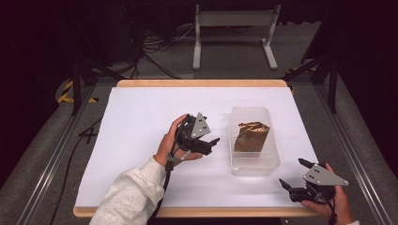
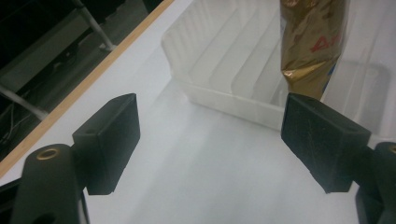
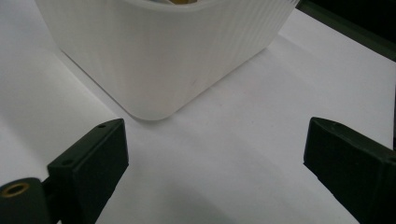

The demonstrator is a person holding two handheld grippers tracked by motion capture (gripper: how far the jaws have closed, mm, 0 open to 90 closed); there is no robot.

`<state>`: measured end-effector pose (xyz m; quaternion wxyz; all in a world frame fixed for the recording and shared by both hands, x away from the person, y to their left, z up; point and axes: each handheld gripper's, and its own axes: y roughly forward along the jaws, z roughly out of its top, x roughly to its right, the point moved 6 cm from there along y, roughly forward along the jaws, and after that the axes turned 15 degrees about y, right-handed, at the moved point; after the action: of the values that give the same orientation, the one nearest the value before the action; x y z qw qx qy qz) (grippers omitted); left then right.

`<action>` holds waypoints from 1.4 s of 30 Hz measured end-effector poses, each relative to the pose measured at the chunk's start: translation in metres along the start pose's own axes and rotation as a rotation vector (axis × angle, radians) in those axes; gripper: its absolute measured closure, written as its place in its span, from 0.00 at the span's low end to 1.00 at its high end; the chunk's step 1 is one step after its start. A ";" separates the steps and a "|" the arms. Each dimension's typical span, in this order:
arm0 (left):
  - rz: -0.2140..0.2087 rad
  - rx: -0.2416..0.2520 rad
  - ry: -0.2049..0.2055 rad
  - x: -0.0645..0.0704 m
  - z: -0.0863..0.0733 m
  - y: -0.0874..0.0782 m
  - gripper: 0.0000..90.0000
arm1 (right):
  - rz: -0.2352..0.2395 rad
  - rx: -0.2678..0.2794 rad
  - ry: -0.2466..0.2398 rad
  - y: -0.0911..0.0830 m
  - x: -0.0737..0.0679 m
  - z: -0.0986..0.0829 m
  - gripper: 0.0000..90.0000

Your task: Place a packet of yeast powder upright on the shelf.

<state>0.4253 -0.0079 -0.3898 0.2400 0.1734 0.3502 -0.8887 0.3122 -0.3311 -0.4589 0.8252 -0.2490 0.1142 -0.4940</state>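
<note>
Both your grippers are spread wide and empty. Your left gripper (image 1: pixel 212 140) sits just left of the clear bin (image 1: pixel 254 166), nearer the gold packet (image 1: pixel 251 136) than your right gripper (image 1: pixel 292 174).

Gold packet (image 1: pixel 251 136), translucent white tub (image 1: pixel 254 164)

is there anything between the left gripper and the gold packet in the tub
Yes: the tub's own wall. The gold packet lies inside the clear plastic tub, and the open left gripper sits beside it on the white table, so the near wall stands between them. From above, nothing visible covers the packet.
</note>
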 end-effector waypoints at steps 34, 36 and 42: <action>0.112 -0.189 0.007 0.011 -0.116 -0.063 0.12 | 0.004 0.050 0.024 -0.001 0.000 0.004 0.06; 0.131 -0.215 0.010 0.012 -0.125 -0.067 0.12 | 0.007 0.050 0.023 -0.001 0.000 0.005 0.06; 0.170 -0.266 -0.020 0.017 -0.157 -0.083 0.11 | 0.008 0.023 0.009 0.003 -0.001 0.004 0.06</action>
<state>0.3880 0.1509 -0.4620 0.3385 0.1603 0.4465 -0.8126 0.3152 -0.3279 -0.4570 0.8294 -0.2369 0.1134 -0.4931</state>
